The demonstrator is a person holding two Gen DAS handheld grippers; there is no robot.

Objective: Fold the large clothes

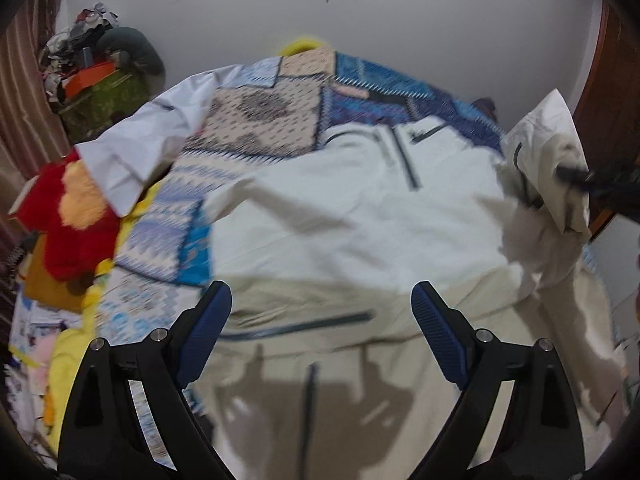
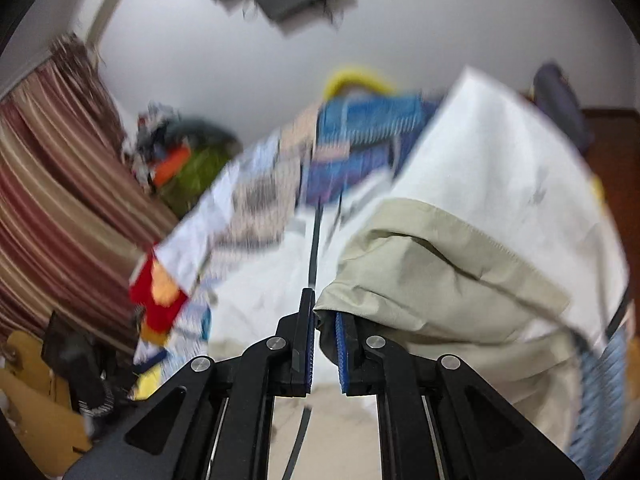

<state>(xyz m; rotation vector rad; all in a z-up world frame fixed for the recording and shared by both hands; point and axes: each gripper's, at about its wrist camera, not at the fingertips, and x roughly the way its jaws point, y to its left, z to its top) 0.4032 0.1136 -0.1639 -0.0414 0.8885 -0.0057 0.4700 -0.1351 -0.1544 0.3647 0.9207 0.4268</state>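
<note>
White jacket [image 1: 340,216] beneath left gripper [image 1: 320,320]; right gripper [image 2: 322,320] pinching it.

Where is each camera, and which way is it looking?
Left wrist: sits on the left gripper, looking down over the cream jacket on the quilt; its own open fingers show, holding nothing.
Right wrist: sits on the right gripper, looking past its fingers shut on a lifted fold of jacket.
Both views share: jacket, quilt, red toy, wall.
</note>
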